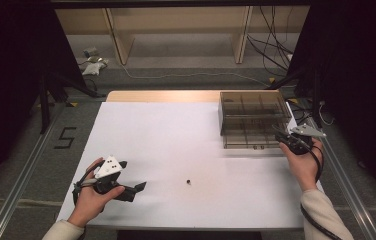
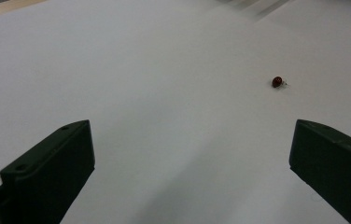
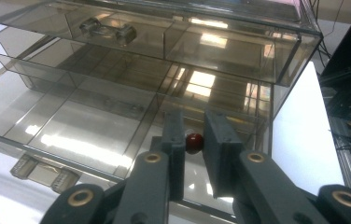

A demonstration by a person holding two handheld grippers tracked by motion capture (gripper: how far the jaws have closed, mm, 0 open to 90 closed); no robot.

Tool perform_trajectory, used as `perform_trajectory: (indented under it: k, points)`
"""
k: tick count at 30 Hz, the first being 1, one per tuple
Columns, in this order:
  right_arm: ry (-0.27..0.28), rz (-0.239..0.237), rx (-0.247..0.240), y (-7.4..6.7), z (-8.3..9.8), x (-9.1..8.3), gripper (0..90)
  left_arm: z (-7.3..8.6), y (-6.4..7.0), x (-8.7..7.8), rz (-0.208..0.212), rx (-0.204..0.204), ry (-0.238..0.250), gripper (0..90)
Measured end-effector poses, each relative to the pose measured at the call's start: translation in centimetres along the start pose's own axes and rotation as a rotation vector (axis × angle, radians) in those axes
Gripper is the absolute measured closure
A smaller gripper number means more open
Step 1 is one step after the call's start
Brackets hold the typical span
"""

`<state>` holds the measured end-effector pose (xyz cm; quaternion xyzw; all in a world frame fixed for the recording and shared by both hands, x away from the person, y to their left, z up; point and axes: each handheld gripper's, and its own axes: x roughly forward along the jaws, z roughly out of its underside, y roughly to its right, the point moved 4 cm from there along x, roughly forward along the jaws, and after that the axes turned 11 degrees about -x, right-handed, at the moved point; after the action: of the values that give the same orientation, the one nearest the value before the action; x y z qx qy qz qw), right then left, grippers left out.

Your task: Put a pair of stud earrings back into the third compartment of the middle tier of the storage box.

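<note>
the white table point(image 1: 176, 135) carries a smoky clear plastic drawer organizer point(image 1: 251, 117) at its far right, with the lower drawer point(image 3: 71, 126) pulled out toward the person. the high view gives the box as a dim grid; the right gripper view looks down into its divided compartments and shows a moulded handle on each drawer front.

the left gripper point(image 1: 138, 187) lies low over the near left of the table, pointing right. its fingers point(image 2: 52, 163) are spread wide with nothing between them. the right gripper point(image 1: 279, 134) is at the organizer's near right corner, over the open drawer. its fingers point(image 3: 176, 140) are clenched on a small dark red bead point(image 3: 194, 143), pinched at its sides above a right-hand compartment.

a second red bead point(image 2: 277, 81) lies loose on the table mid-front, well apart from both grippers. the high view has it as a dark speck point(image 1: 188, 181); the left gripper view shows its red colour and a tiny pale stub on one side. both beads look round, so no long axis can be told.
</note>
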<state>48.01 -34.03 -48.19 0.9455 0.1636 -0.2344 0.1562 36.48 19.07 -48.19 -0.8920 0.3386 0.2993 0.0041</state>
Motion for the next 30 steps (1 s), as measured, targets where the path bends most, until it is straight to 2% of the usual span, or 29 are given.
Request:
perform_trajectory:
  k: [6,10,14,21,30]
  points:
    - [0.001,0.000,-0.007,0.0,0.0,0.1,76.8,0.0,0.0,0.0,0.000,-0.001,0.000,0.0]
    - [0.010,0.004,0.004,-0.1,0.0,0.0,66.2,0.0,0.0,0.0,0.000,0.000,0.000,0.0]
    - [0.044,-0.010,0.008,-0.3,-0.4,-0.3,55.4,0.0,0.0,0.0,-0.001,0.000,0.002,0.0]
    - [0.085,-0.089,-0.011,-2.1,-1.2,-0.9,39.0,0.0,0.0,-0.1,-0.001,0.001,0.003,0.0]
    - [0.122,-0.199,-0.049,-5.5,-2.3,-1.1,28.4,0.0,0.0,-0.1,-0.001,0.001,0.003,0.0]
